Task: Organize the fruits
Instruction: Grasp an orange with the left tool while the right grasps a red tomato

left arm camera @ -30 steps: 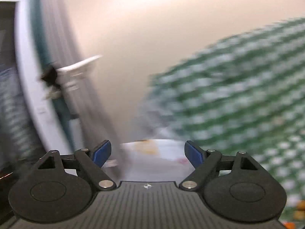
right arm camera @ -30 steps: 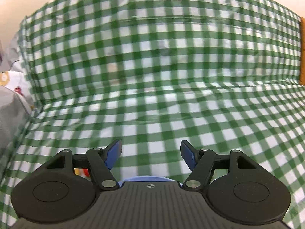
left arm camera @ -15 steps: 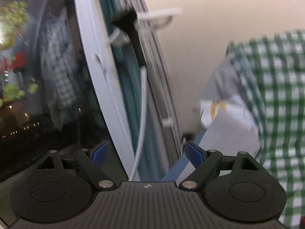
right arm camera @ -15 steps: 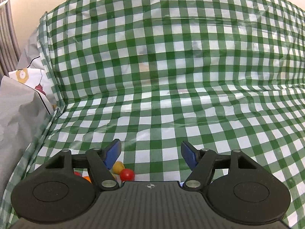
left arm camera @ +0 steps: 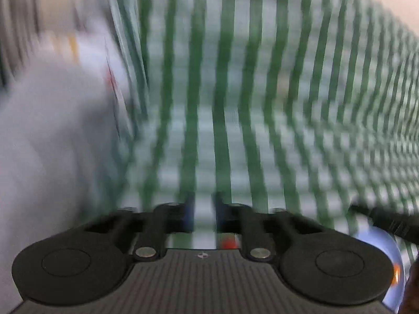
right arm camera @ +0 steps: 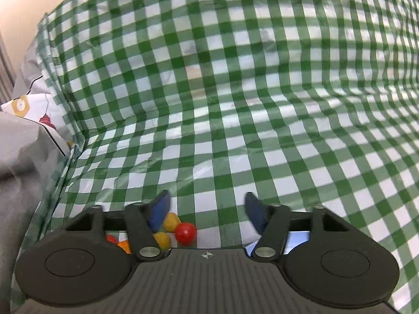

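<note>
Several small round fruits lie on the green-and-white check cloth [right arm camera: 235,130], just under my right gripper [right arm camera: 207,209]: a red one [right arm camera: 186,233], two yellow ones [right arm camera: 171,221], and an orange one [right arm camera: 124,246] behind the left finger. The right jaws are closing with nothing pressed between the pads. A blue dish [right arm camera: 298,238] peeks out behind the right finger. The left wrist view is heavily blurred. There my left gripper [left arm camera: 204,214] is shut on nothing over the cloth, with a red blur [left arm camera: 227,243] below it and a blue dish [left arm camera: 377,238] at the lower right.
Grey crumpled fabric [right arm camera: 23,170] and a white printed sheet [right arm camera: 34,110] lie at the cloth's left edge. The cloth rises steeply at the back against a cream wall [right arm camera: 21,13]. A black object [left arm camera: 387,222] juts in at the right of the left wrist view.
The left view swung from the window and wall down onto the check cloth, and its jaws went from wide apart to shut. The right jaws narrowed, and the small fruits came into view.
</note>
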A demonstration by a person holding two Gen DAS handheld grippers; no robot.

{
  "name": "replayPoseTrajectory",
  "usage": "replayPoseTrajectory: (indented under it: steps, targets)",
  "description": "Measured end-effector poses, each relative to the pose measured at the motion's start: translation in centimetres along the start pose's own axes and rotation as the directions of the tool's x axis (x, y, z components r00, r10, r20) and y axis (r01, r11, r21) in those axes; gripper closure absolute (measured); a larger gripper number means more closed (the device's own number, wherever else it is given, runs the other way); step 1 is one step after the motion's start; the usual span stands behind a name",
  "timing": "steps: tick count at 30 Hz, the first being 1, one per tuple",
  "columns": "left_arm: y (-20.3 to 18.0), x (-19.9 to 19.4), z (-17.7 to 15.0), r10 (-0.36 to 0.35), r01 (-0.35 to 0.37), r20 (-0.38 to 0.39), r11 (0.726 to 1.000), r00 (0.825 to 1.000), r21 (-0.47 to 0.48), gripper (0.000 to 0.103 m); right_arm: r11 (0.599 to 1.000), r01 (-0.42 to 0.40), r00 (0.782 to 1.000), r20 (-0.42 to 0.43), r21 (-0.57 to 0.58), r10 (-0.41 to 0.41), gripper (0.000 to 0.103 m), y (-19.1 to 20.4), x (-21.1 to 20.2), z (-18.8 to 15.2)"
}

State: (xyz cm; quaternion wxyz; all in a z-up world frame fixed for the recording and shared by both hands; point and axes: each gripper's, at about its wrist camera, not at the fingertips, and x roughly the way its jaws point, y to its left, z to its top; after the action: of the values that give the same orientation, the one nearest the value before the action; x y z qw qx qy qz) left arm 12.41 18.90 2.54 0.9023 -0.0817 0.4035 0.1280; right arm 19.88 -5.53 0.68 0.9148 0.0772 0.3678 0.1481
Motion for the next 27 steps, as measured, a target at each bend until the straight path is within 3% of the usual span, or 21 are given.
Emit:
replayPoseTrajectory:
  steps: [3,8,11,13,16,17,23,27]
  targets:
    - [1.0,2.0,0.2,-0.054,0.048,-0.061,0.995,0.997,-0.092,0.093,1.0,-0.019,0.999,-0.029,0.017,0.019,0.067,-0.3,1.0,-0.2]
    - [0.6,4.3,0.0,-0.172,0.153,-0.138,0.979,0.975,-0.137,0.093,0.998,-0.054,0.995,-0.082,0.014,0.055,0.067,0.9,2.8,-0.7]
    - [-1.1,5.2,-0.6,-0.217,0.206,-0.156,0.975,0.964,-0.084,0.089,0.999,-0.047,0.991,-0.127,0.006,0.047,0.066,1.7,4.2,-1.1]
    - [-2.2,5.9,-1.1,-0.217,0.215,-0.171,0.976,0.961,-0.031,0.086,0.999,-0.039,0.988,-0.148,0.003,0.039,0.066,2.1,5.2,-1.5]
    - [-3.6,6.4,-2.0,-0.191,0.2,-0.185,0.979,0.964,0.033,0.065,1.0,-0.011,0.985,-0.171,0.0,0.011,0.066,2.4,6.3,-1.8]
    - [-3.8,6.6,-2.3,-0.178,0.191,-0.189,0.98,0.966,0.054,0.063,1.0,-0.004,0.984,-0.178,-0.002,0.003,0.066,2.4,6.7,-1.9]
    - [-4.7,6.6,-3.3,-0.17,0.197,-0.19,0.971,0.967,0.134,0.062,1.0,0.012,0.977,-0.212,-0.01,-0.014,0.049,2.1,8.3,-2.4]
    - [-5.3,6.8,-3.9,-0.178,0.216,-0.206,0.96,0.962,0.178,0.061,1.0,-0.008,0.973,-0.23,-0.018,0.004,0.05,2.4,8.6,-2.6]
